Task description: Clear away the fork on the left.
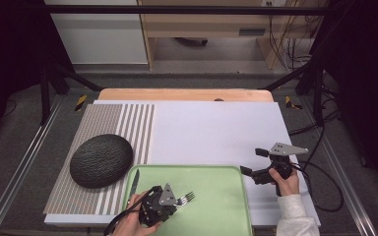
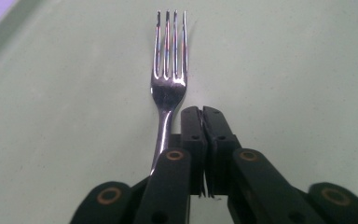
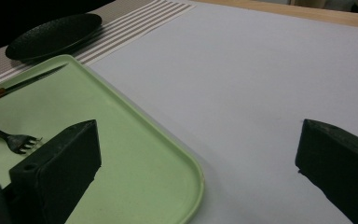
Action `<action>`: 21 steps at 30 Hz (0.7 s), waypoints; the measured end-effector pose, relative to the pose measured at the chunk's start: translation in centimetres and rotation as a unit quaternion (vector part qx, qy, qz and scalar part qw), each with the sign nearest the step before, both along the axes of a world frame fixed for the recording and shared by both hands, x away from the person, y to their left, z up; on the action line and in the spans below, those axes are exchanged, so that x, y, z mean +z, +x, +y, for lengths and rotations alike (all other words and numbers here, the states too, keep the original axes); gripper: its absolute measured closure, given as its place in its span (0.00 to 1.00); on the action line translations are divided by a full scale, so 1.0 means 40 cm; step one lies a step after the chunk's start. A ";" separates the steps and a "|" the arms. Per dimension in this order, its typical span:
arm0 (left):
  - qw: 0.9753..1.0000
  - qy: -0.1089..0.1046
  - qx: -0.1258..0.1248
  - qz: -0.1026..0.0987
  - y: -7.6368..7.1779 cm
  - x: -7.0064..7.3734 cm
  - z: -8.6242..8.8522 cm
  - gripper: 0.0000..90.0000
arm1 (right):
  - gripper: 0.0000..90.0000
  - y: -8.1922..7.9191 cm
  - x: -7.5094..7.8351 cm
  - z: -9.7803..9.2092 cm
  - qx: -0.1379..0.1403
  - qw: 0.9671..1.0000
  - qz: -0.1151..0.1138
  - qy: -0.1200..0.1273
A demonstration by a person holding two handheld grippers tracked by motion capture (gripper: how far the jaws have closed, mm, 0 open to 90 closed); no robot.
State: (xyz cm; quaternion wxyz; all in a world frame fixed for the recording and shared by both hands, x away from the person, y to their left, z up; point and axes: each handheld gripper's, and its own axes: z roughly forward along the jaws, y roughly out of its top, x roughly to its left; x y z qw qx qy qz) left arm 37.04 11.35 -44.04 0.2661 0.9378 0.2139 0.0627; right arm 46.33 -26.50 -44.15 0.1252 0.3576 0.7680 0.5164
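Clearly the left gripper (image 2: 203, 112) has its jaws pressed together with nothing between them; the fork (image 2: 168, 88) lies just beside them on their left, its handle running under the gripper body, tines pointing away; fork and gripper are over the green tray (image 1: 216, 211), near its front; a knife (image 1: 135, 181) lies along the tray's left edge; the right gripper (image 3: 196, 154), jaws spread wide and holding nothing, hovers over the white table (image 1: 211, 132) just right of the tray; a dark oval plate (image 1: 101, 160) sits on the striped mat (image 1: 103, 123).
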 end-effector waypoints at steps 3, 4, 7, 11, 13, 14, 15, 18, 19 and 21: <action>1.000 0.002 -0.004 0.000 0.002 -0.005 -0.003 1.00 | 0.01 0.000 0.000 0.000 0.000 1.000 0.001 0.001; 1.000 0.003 -0.006 0.000 0.003 -0.007 -0.005 1.00 | 0.01 0.000 0.000 0.000 0.000 1.000 0.000 0.001; 1.000 0.008 -0.010 0.000 0.005 -0.012 -0.007 1.00 | 0.01 0.000 0.000 0.000 0.000 1.000 0.000 0.000; 1.000 0.012 -0.011 -0.002 0.007 -0.018 -0.010 1.00 | 0.01 0.000 0.000 0.000 0.000 1.000 0.000 0.001; 1.000 0.014 -0.012 -0.005 0.009 -0.021 -0.010 1.00 | 0.01 0.000 0.000 0.000 0.000 1.000 0.000 0.001; 1.000 0.013 -0.011 -0.006 0.010 -0.022 -0.010 1.00 | 0.01 0.000 0.000 0.000 0.000 1.000 0.000 0.000; 1.000 0.014 -0.011 -0.006 0.010 -0.023 -0.009 1.00 | 0.01 0.000 0.000 0.000 0.000 1.000 0.000 0.000; 1.000 0.016 -0.009 -0.009 0.014 -0.025 -0.007 1.00 | 0.01 0.000 0.000 0.000 0.000 1.000 0.000 0.001; 1.000 0.016 -0.008 -0.010 0.015 -0.026 -0.007 1.00 | 0.01 0.000 0.000 0.000 0.000 1.000 0.000 0.000; 1.000 0.016 -0.008 -0.011 0.016 -0.028 -0.006 1.00 | 0.01 0.000 0.000 0.000 0.001 1.000 0.000 0.000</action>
